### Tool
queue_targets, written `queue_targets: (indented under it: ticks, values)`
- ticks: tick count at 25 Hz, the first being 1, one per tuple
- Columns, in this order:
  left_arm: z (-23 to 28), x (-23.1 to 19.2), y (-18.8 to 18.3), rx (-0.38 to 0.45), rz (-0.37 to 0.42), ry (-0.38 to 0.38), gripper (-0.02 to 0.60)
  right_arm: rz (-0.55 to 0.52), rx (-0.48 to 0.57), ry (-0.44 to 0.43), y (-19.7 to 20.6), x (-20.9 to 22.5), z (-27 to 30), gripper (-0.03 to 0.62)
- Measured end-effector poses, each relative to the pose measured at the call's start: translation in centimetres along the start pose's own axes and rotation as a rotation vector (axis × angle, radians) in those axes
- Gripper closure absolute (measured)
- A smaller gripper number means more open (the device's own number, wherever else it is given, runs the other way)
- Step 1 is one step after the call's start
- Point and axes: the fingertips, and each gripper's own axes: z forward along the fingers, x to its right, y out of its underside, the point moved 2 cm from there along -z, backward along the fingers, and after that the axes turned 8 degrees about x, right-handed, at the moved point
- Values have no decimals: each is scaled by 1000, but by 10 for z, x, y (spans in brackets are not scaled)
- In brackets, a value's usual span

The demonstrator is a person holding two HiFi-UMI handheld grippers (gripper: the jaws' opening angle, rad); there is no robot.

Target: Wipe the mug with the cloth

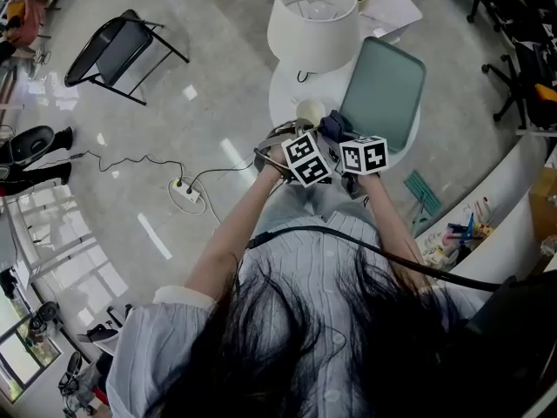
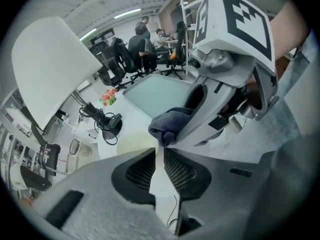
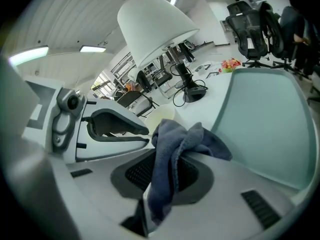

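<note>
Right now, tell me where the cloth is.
The cloth is pinched in the right gripper's jaws, centre of the right gripper view, with the mug just beyond and the tray at right.

Both arms extended, left claw point(image 2: 160, 154) clamped on mug point(image 1: 309, 110), right claw point(image 3: 172, 151) pinching cloth point(image 3: 165, 134)

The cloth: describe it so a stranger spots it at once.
Find the big white lampshade on the round table. Nearer the person, beside the green tray, the right gripper pinches the cloth. It's the only dark, crumpled thing; the mug nearby is pale.
</note>
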Motion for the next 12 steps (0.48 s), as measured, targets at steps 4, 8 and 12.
queue_targets:
  ticks: [4, 8, 12]
  values:
    - [-2, -6, -5, -8, 9, -55, 540, 4, -1, -5, -1, -3, 1, 508]
    - [5, -5, -5, -33, -9, -33, 540, 3, 1, -8, 0, -1, 1, 508]
    - [11, -6, -2, -66, 38, -11, 540, 5, 1, -8, 0, -2, 0, 508]
